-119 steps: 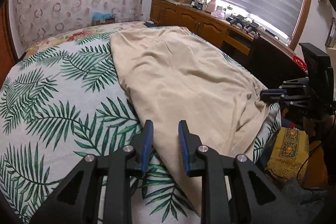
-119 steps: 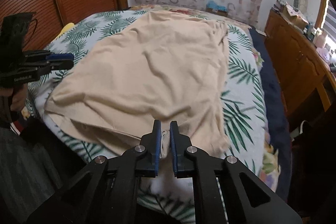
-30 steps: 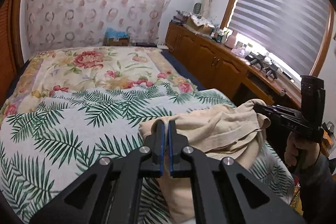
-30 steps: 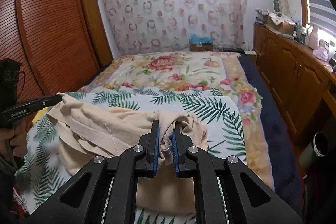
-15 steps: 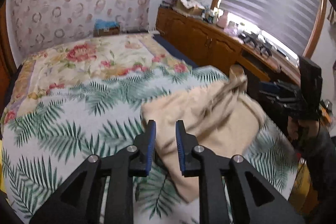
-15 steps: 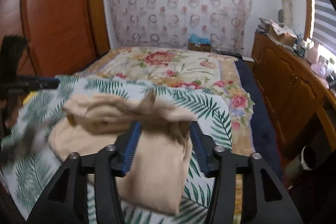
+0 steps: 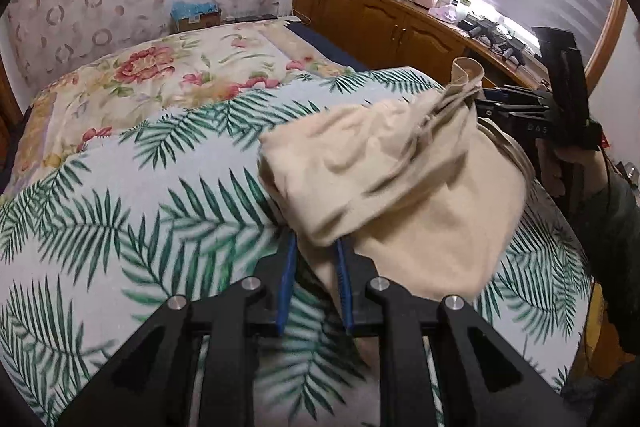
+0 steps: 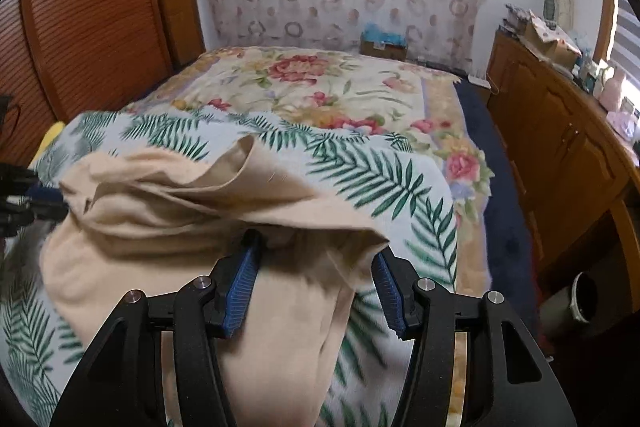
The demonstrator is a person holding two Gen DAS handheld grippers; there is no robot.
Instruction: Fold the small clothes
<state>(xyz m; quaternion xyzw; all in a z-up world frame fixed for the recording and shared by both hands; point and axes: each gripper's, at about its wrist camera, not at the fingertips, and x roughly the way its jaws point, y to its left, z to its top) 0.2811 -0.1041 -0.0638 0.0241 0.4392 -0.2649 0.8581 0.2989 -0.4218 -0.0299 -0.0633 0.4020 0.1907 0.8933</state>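
Note:
A beige garment [image 7: 400, 179] lies bunched and doubled over on the palm-leaf bedcover [image 7: 140, 195]. Its near fold drapes over the tips of my left gripper [image 7: 314, 259], which stands slightly open, the blue pads not pressing on the cloth. In the right wrist view the same garment [image 8: 180, 211] sags loosely over my right gripper [image 8: 316, 251], whose jaws stand wide open around the cloth. The right gripper [image 7: 516, 103] also shows at the garment's far corner, held by a person's hand [image 7: 560, 167]. At the left edge sits the left gripper [image 8: 36, 203].
A floral blanket [image 7: 160, 75] covers the far half of the bed. Wooden cabinets [image 8: 560, 131] with clutter on top run along the right under the window. A slatted wooden wardrobe [image 8: 92, 15] stands on the left. On the floor by the bed sits a bin [image 8: 580, 301].
Both grippers were shut on the lifted garment a second ago; now both are open and lower, and the folded-over layer has dropped onto the rest of the cloth.

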